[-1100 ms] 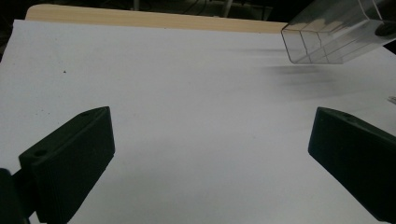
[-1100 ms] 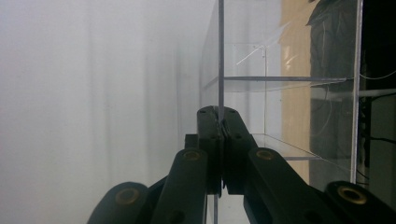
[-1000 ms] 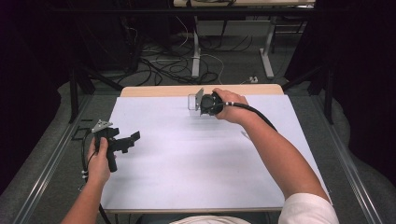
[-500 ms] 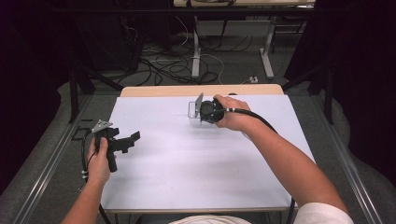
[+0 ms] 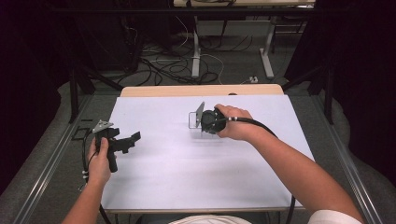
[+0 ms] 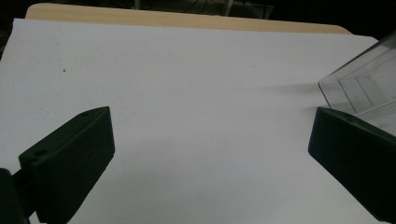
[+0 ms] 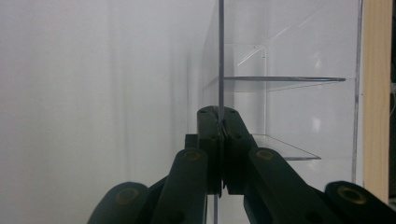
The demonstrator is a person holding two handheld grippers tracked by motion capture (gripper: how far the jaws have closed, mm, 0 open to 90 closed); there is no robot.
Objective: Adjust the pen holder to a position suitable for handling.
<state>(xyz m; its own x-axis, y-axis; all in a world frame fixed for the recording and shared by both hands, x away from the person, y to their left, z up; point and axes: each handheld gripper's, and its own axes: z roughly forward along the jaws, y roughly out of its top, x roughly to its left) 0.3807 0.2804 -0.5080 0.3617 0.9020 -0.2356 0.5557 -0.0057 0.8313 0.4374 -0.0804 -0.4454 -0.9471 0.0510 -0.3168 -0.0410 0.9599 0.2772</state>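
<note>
We are working near to far. Nearest, at the left edge of the white table [image 5: 177, 177], the left hand [image 5: 99, 164] is holding the left gripper [image 5: 132, 139] just above the surface; its jaws are standing wide apart with nothing between them, as the left gripper view confirms. We are judging this tool to be parked on standby, clear of the work.

Farther in, past the table's middle and a little right of centre, the right hand [image 5: 236, 123] is carrying the right gripper [image 7: 218, 116]. In the right gripper view its jaws are pressed together on the thin edge of one wall of a clear plastic box [image 7: 280, 93], so we are reporting it as clamped on that wall. Pinching a wall edge is probably the only firm hold a smooth box offers.

The box [image 5: 196, 119] is sitting at or just over the table in the high view, well apart from the left gripper; one corner of it [image 6: 364, 86] is entering the left gripper view at the right.

We are noting limits. Inner dividers are visible, but their number is unclear. Whether the box is resting on the table or raised slightly, we cannot tell. The hand is covering most of the right gripper from above.
</note>
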